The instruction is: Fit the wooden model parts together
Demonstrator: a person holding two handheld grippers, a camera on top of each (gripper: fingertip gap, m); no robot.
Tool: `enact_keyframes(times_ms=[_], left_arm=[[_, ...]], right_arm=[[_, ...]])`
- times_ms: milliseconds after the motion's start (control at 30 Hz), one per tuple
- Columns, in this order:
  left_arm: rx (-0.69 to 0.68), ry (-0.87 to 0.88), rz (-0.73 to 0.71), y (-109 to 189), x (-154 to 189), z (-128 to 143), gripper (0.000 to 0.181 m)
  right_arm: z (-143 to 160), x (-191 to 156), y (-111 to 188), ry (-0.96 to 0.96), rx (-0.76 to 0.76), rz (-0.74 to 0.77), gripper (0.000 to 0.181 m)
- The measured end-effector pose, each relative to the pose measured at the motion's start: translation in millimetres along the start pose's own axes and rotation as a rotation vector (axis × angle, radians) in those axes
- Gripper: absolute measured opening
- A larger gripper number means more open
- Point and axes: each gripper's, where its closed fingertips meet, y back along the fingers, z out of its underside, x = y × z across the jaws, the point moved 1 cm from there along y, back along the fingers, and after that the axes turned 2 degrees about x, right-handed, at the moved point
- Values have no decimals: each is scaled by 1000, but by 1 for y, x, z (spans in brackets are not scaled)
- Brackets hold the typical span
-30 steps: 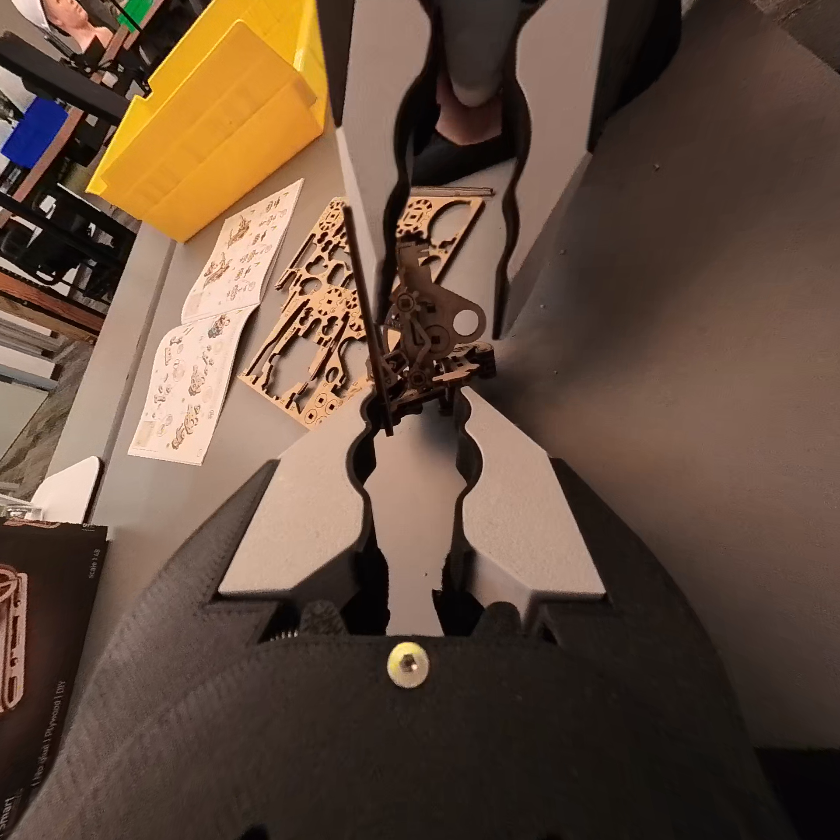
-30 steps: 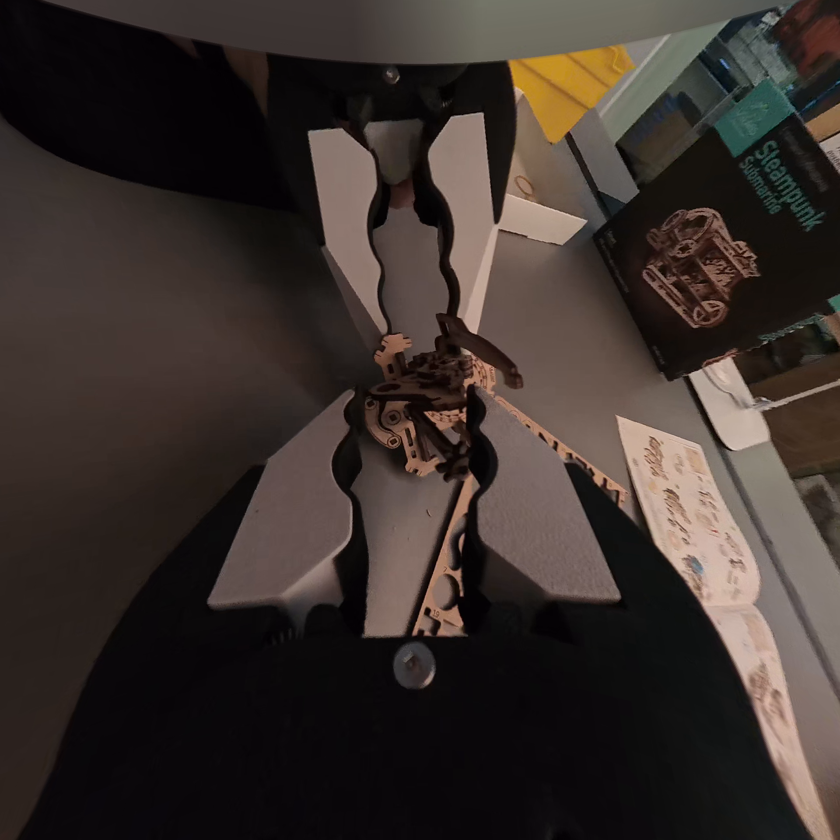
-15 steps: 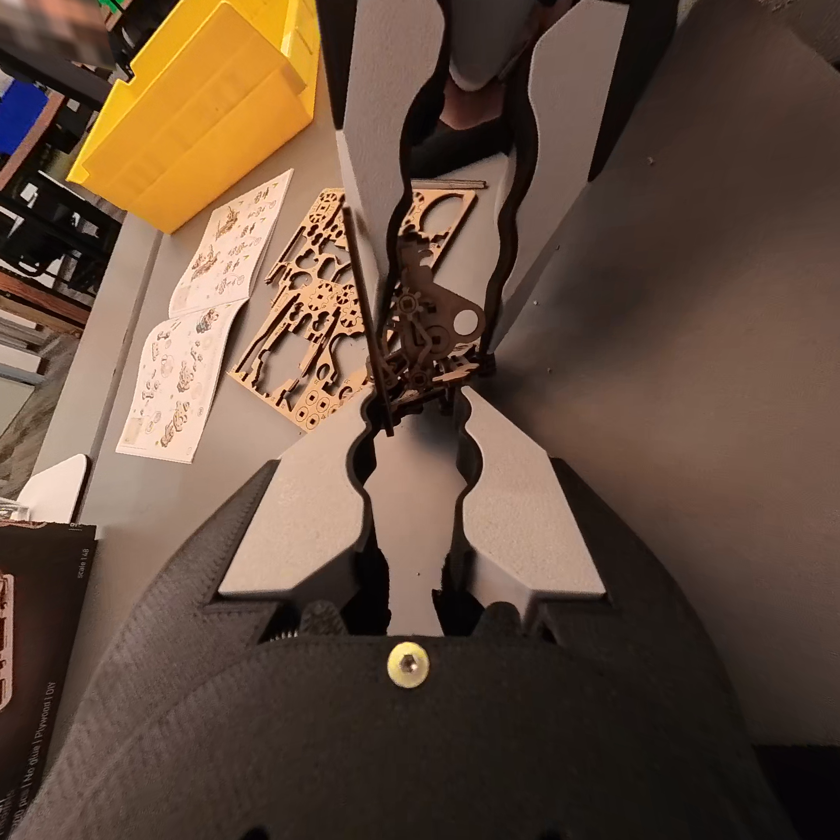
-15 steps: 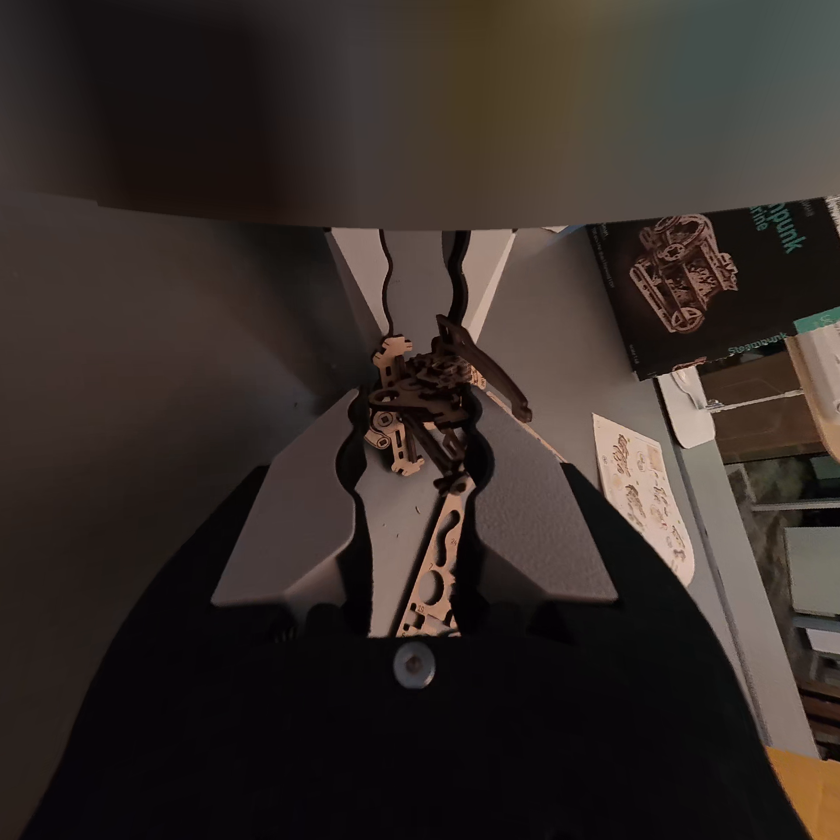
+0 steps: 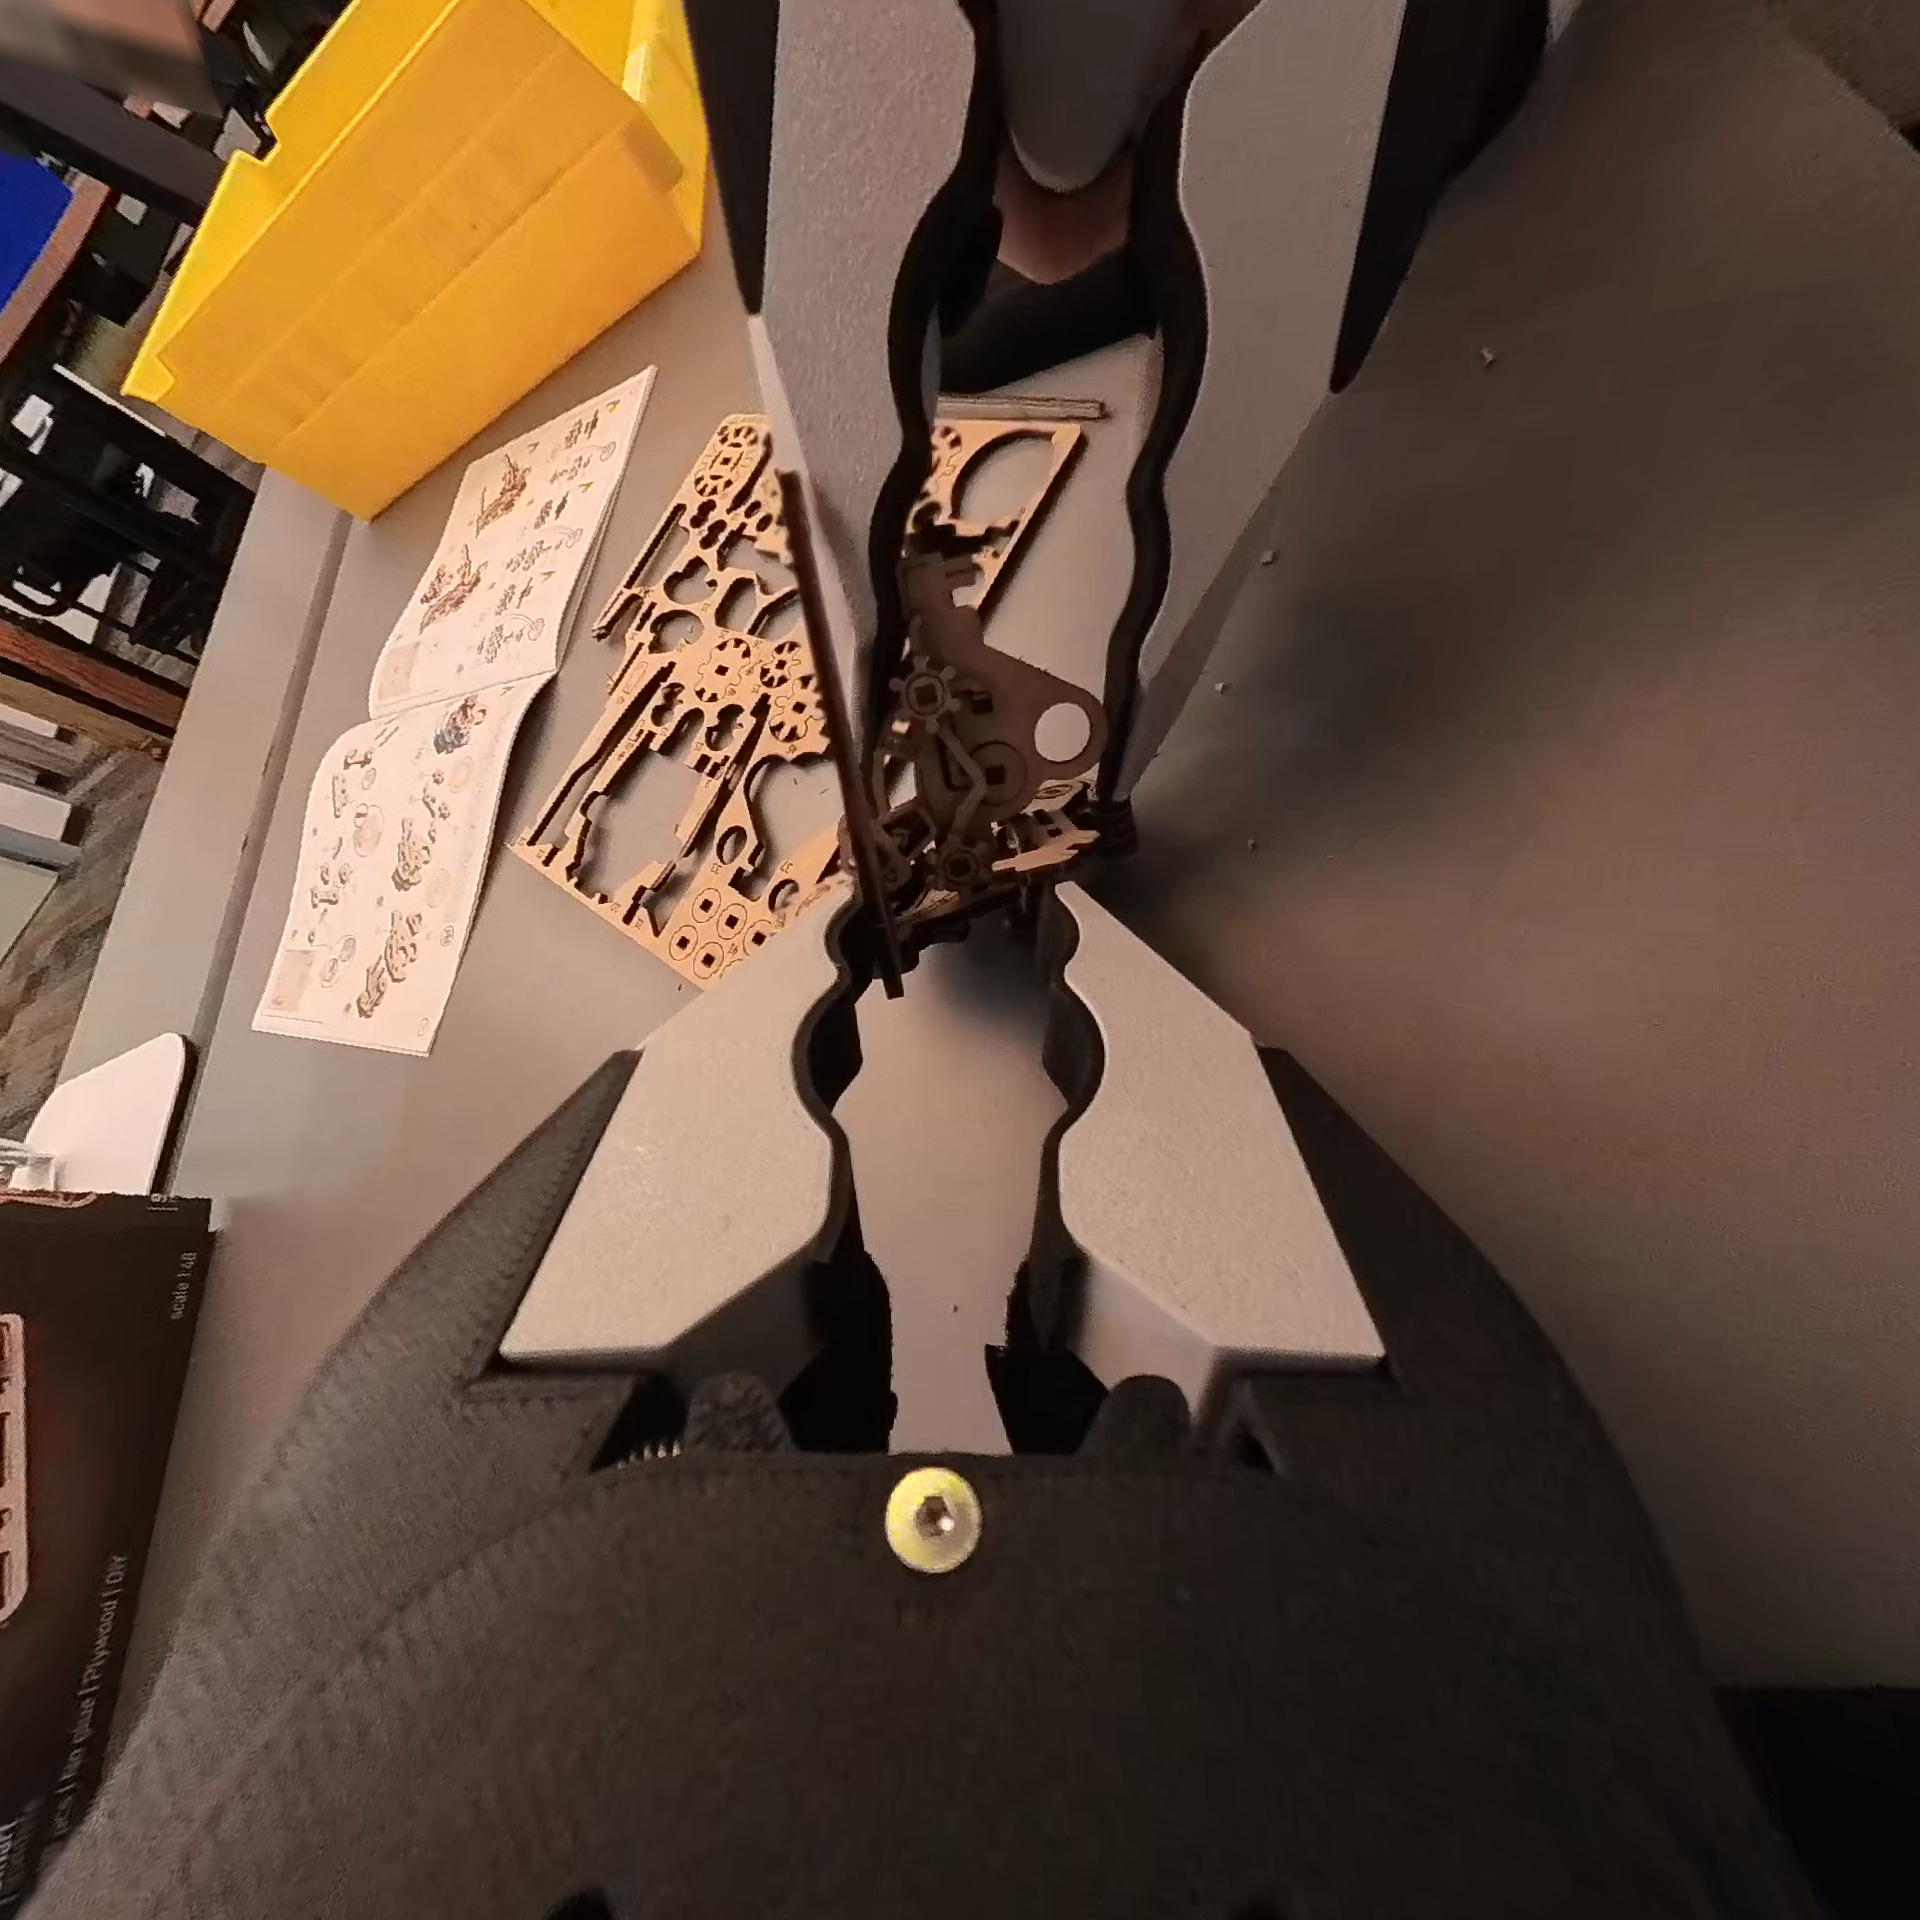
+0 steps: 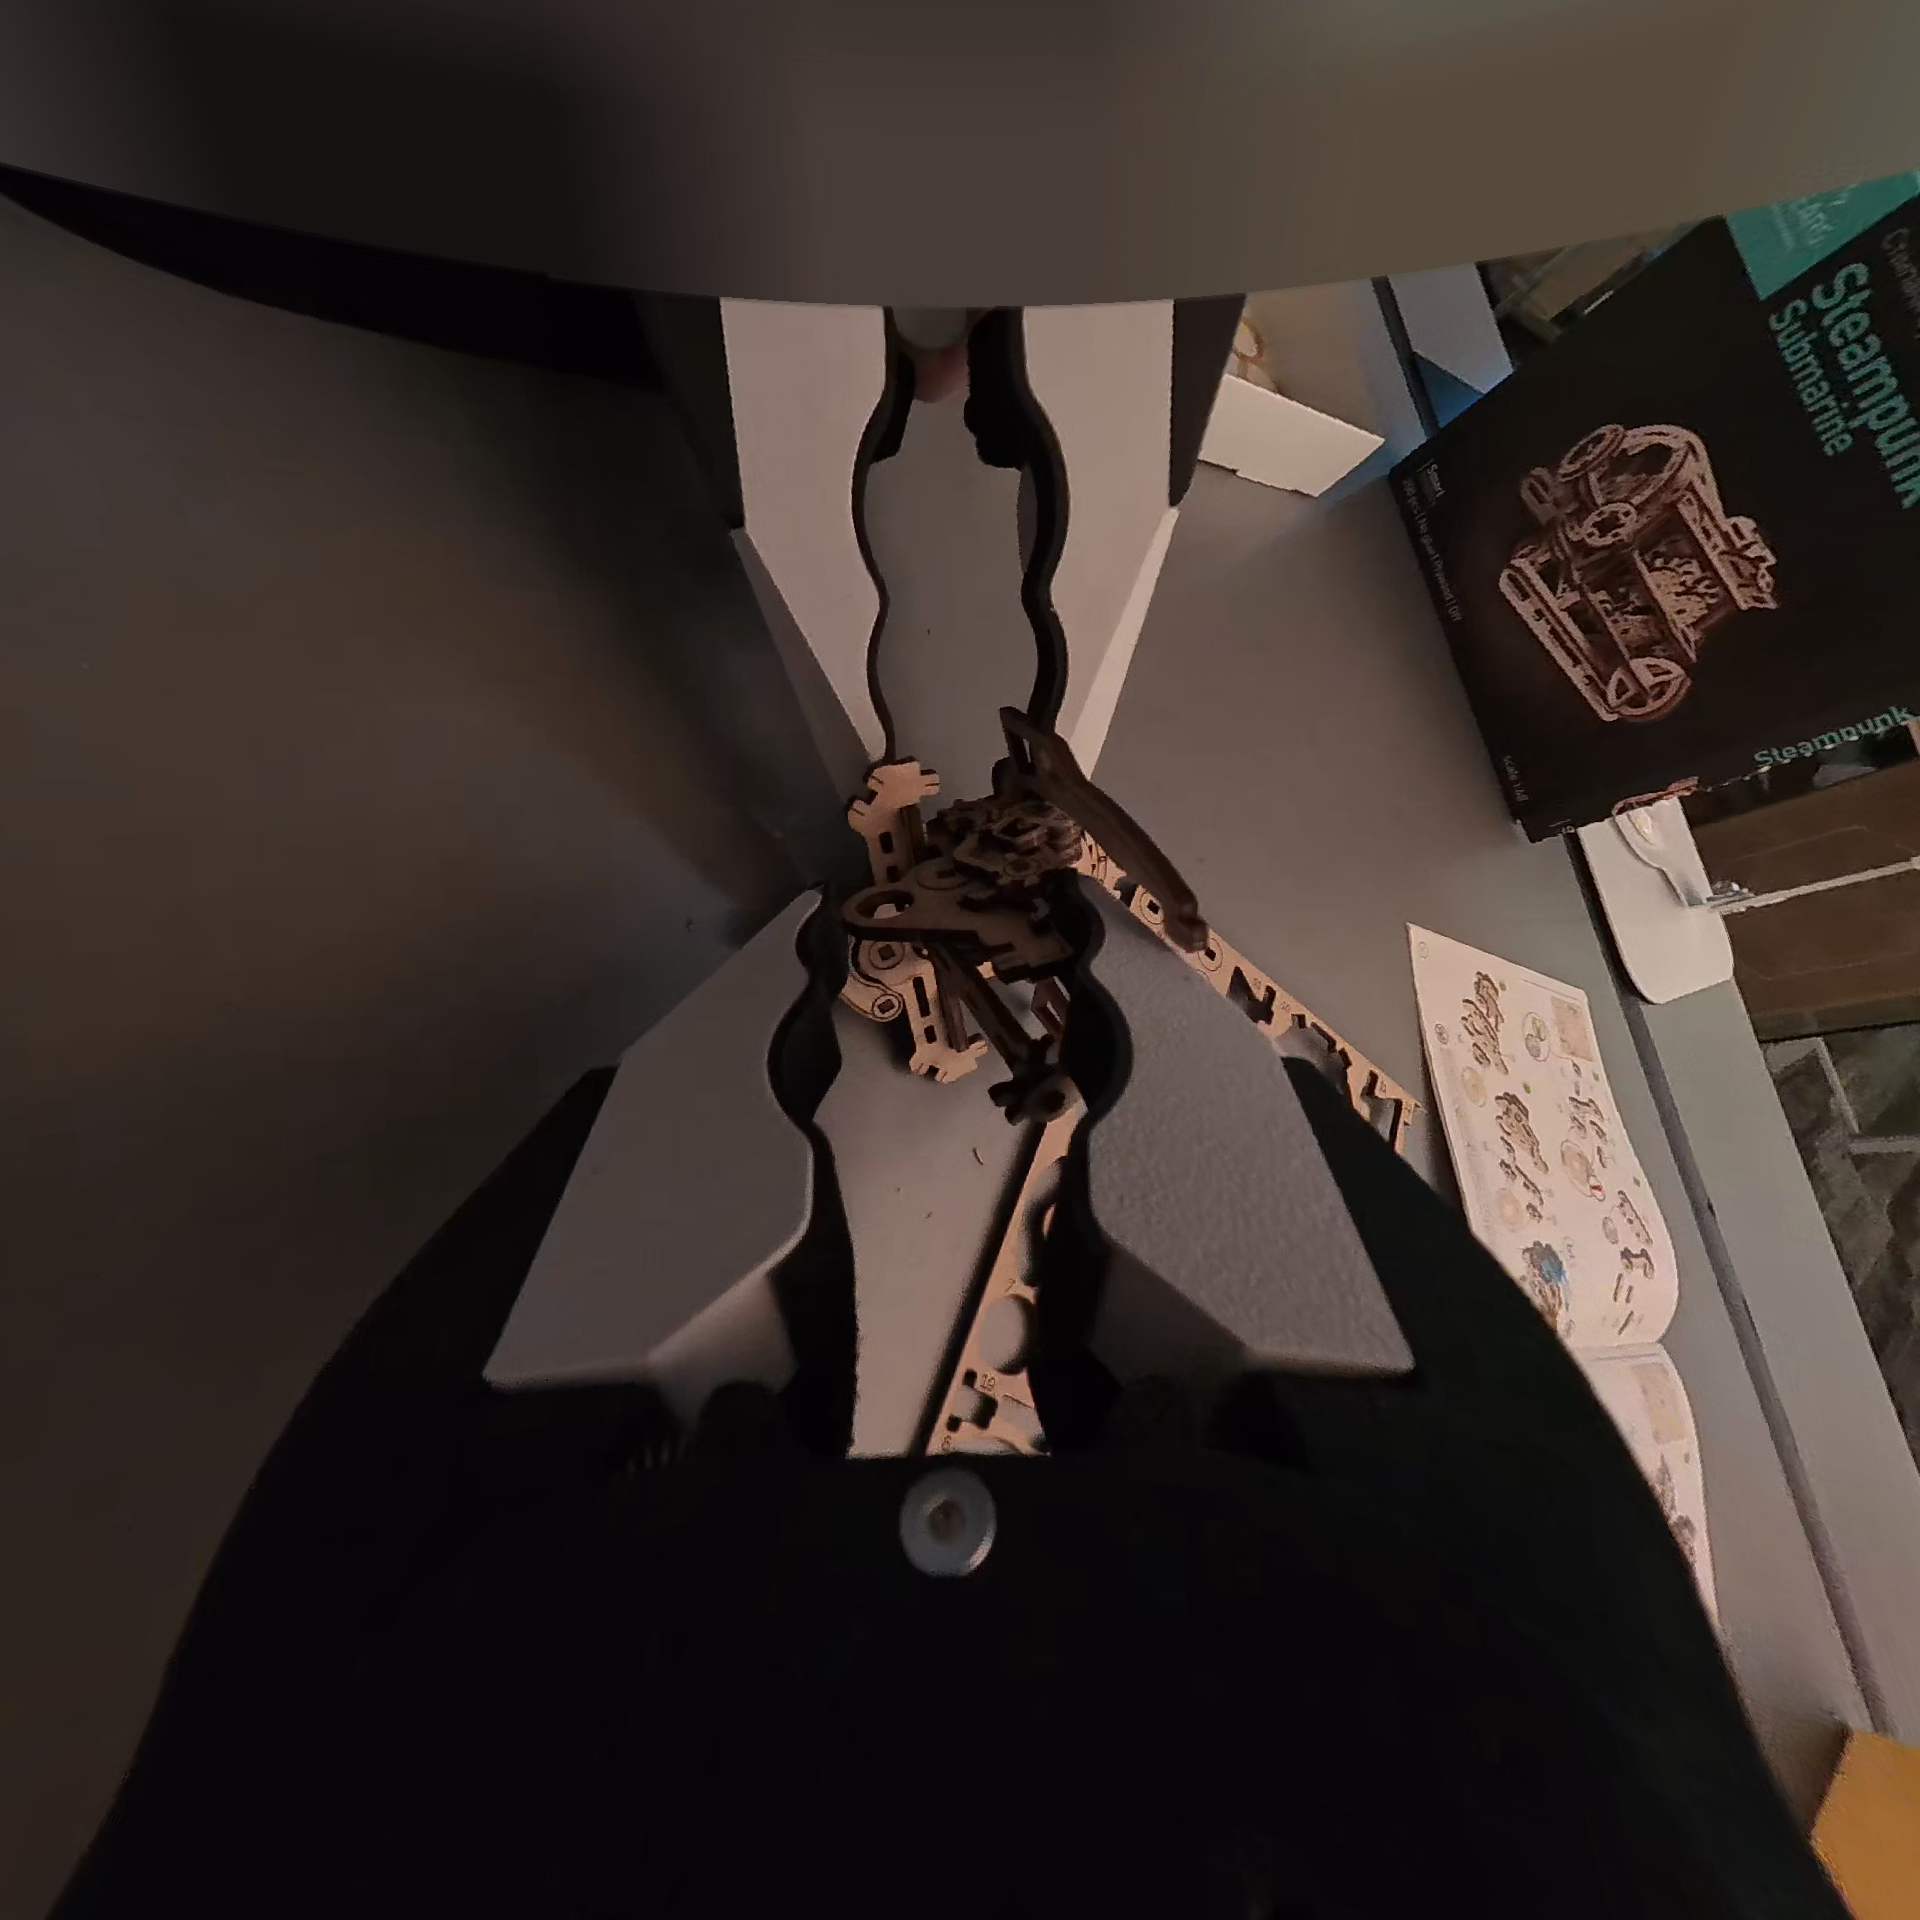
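Observation:
A small, partly built wooden model (image 5: 977,769) of laser-cut gears and levers hangs above the grey table, held from two sides. My left gripper (image 5: 951,914) comes in from below in its own view, jaws closed on the model's near end. My right gripper (image 5: 997,769) comes in from the top of that view and grips the far end. In the right wrist view the model (image 6: 956,914) sits between my right gripper's (image 6: 951,935) tips, with the left gripper (image 6: 966,738) opposite. A thin dark flat piece (image 5: 831,727) sticks up along the left side of the model.
A plywood sheet with cut-out holes (image 5: 707,727) lies on the table (image 5: 1558,935) beside an open instruction booklet (image 5: 457,707). Yellow bins (image 5: 416,239) stand at the back left. A black kit box (image 6: 1662,520) and a white stand (image 6: 1662,914) sit by the table edge. My left and right fingertips are right by each other.
Both grippers stay closed on the model. The right gripper has tilted and shifted a little, so the box and booklet moved in its view. The model has turned slightly between the jaws.

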Motion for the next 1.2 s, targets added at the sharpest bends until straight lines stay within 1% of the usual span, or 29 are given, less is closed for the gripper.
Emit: enact_keyframes(times_ms=[100,300,433,500,633,667,767,867,900,1000,1067,1100,1200], left_arm=[[0,-9,2,0,1,0,29],[-9,-2,6,0,1,1,30],[-7,-6,3,0,0,1,29],[-5,-15,0,-1,1,0,29],[-4,-2,3,-1,0,0,29],[-3,6,-1,-1,-1,1,29],[11,30,-3,-2,-2,2,30],[20,16,-28,-1,-2,2,30],[21,3,-33,-1,-1,2,33],[-12,-36,-27,-5,5,5,58],[-27,-46,-42,-7,5,5,62],[-20,-35,-56,-7,4,3,61],[36,45,-64,-3,-1,-8,48]], right_arm=[[0,-1,1,-14,10,1,40],[1,0,0,-27,-9,-65,40],[2,-1,0,-115,8,2,40],[2,-2,0,-121,12,25,40],[1,0,0,-49,-18,-23,40],[1,1,0,-51,-17,-32,40],[3,4,-2,-140,4,-47,40],[4,3,-2,-139,17,-30,40],[3,2,-2,-140,17,-30,40],[4,3,-2,-139,14,-32,40],[3,3,-3,-128,9,-31,40],[3,4,-3,-127,7,-28,40],[3,5,-4,-131,5,-13,40]])
